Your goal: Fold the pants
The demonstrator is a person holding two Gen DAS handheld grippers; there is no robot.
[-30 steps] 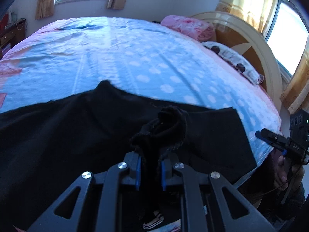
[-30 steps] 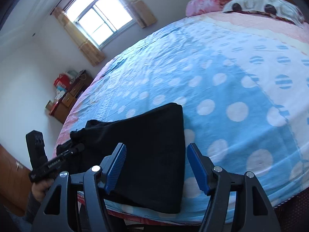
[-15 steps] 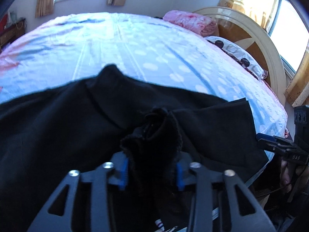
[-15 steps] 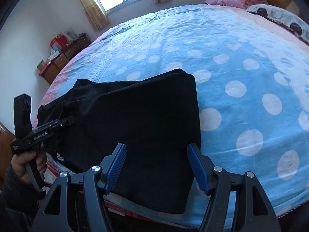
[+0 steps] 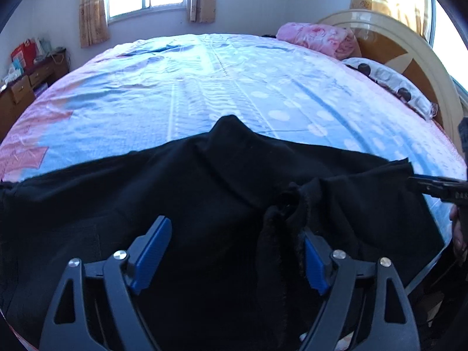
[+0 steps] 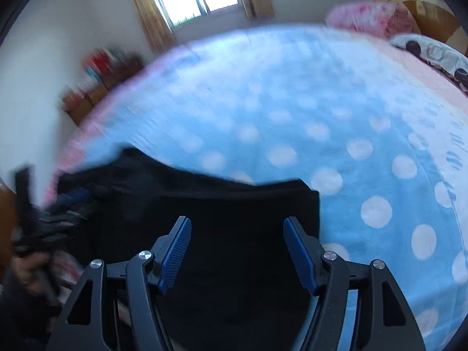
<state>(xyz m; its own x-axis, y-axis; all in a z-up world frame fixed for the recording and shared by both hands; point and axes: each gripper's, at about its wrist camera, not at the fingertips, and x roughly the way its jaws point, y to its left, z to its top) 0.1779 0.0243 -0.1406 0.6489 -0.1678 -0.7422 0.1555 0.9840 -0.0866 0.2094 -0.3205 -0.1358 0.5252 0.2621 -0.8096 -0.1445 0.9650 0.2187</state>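
Note:
Black pants [image 5: 204,193] lie across the near edge of the bed. My left gripper [image 5: 234,248] is open just above them; a bunched fold of black cloth [image 5: 286,213] rests against its right finger [image 5: 314,259]. In the right wrist view the pants [image 6: 234,213] fill the lower middle, with a square corner at the right. My right gripper [image 6: 237,248] is open over that end, holding nothing. The right gripper also shows at the right edge of the left wrist view [image 5: 438,188]. The right wrist view is blurred by motion.
The bed [image 5: 234,93] has a blue sheet with white dots. A pink quilt [image 5: 316,39] and a spotted pillow [image 5: 389,80] lie by the curved headboard [image 5: 421,58]. A wooden cabinet [image 5: 20,87] stands at the left wall.
My left gripper has opened and let go of the bunched black cloth it held. My right gripper has stayed open and swung sideways over the pants.

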